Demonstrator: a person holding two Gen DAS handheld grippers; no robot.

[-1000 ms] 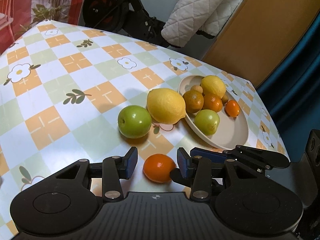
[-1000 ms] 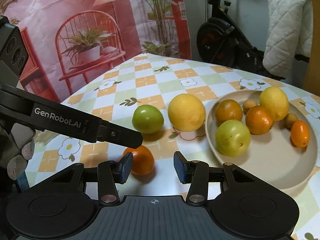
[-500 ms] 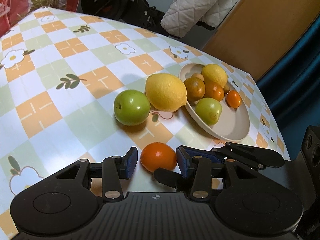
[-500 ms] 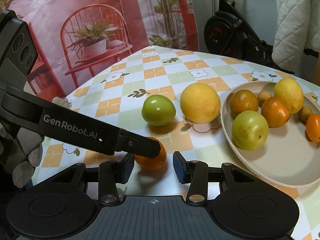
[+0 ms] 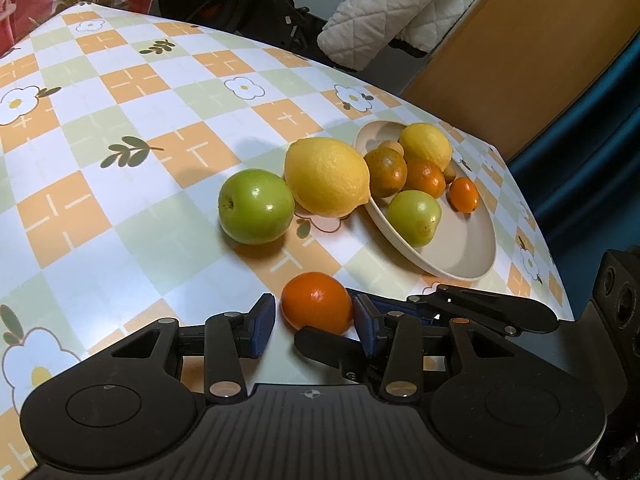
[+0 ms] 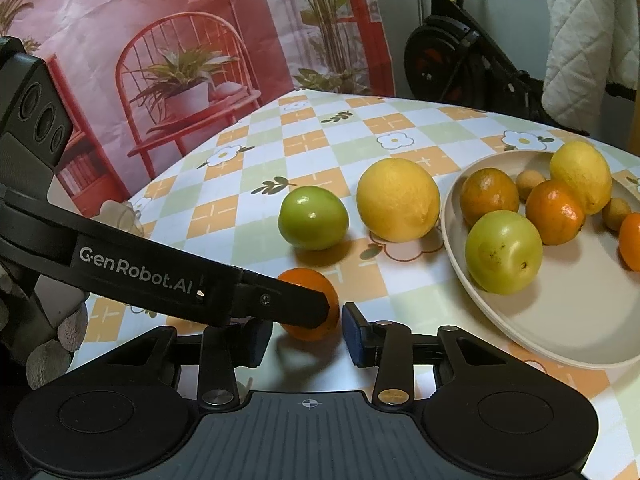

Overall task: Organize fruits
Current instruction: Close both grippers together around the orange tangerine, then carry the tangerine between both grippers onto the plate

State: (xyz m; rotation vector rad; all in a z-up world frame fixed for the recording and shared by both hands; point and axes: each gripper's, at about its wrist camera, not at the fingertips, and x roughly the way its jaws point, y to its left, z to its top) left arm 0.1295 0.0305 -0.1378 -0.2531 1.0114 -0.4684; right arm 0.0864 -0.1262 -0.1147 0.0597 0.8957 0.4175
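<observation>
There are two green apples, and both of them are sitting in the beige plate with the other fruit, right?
Not quite. There are two green apples, but only one green apple lies in the round beige plate. The other green apple sits on the checked tablecloth, next to the big yellow lemon outside the plate. The left wrist view shows this clearly.

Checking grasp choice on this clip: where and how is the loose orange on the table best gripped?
Probably across the orange's widest middle, coming from the near side and tilted downward. It is round and sits free of the green apple, with bare table on both flanks for the pads.
</observation>
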